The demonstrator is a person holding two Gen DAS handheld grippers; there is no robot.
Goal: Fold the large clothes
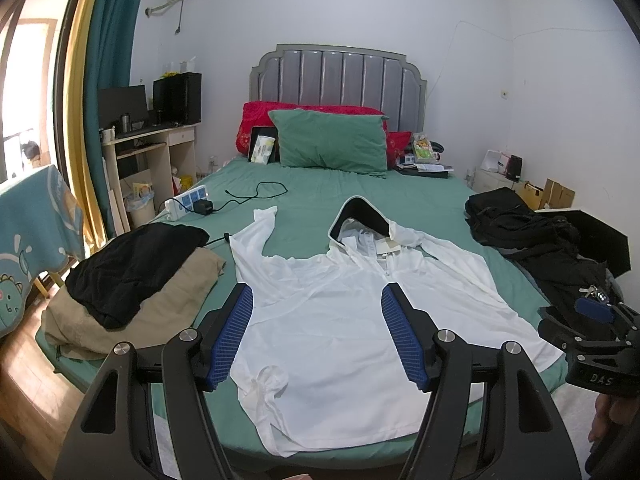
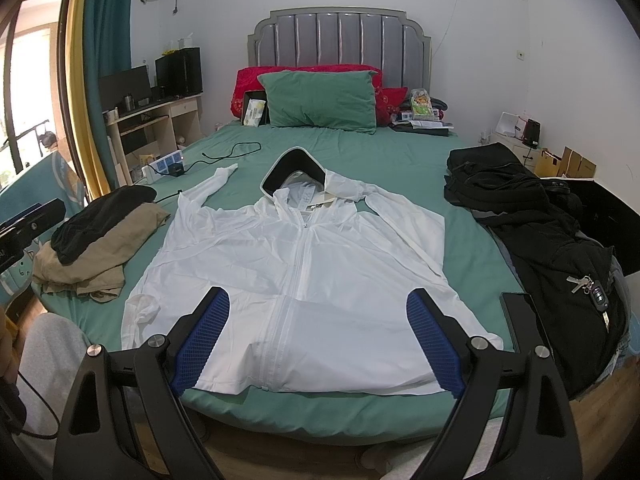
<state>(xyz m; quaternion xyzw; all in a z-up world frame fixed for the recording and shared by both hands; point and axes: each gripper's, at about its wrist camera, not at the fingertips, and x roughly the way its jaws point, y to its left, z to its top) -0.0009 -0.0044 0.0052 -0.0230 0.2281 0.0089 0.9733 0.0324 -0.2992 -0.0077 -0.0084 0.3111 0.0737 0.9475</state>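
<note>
white hooded jacket (image 2: 304, 272) lies spread flat, front up, on the green sheet of the bed (image 2: 352, 152), near the foot end. thin smooth fabric, lightly creased, a bit sheer; white zipper runs straight down the middle. long axis runs hem to hood, hood end pointing at the grey padded headboard (image 2: 340, 40), hem at the near edge of the mattress. hood has a stiff curved brim, black inside with a pale edge. one sleeve stretches up toward the power strip (image 2: 162, 166), the other folds back diagonally across the jacket's right side.

left gripper (image 1: 316, 332) hovers above the jacket's lower half, jaws wide apart, nothing between the ribbed blue pads (image 1: 232, 340). right gripper (image 2: 318, 338) hovers over the hem, jaws wide apart too, empty, black angular arms with round metal bolts.

soft pile of black and tan clothes (image 2: 96, 236) on the left of the bed. rumpled black garments (image 2: 532, 224) on the right, keys (image 2: 588, 284) resting on them. green pillow (image 2: 320, 98) against red ones by the headboard.
</note>
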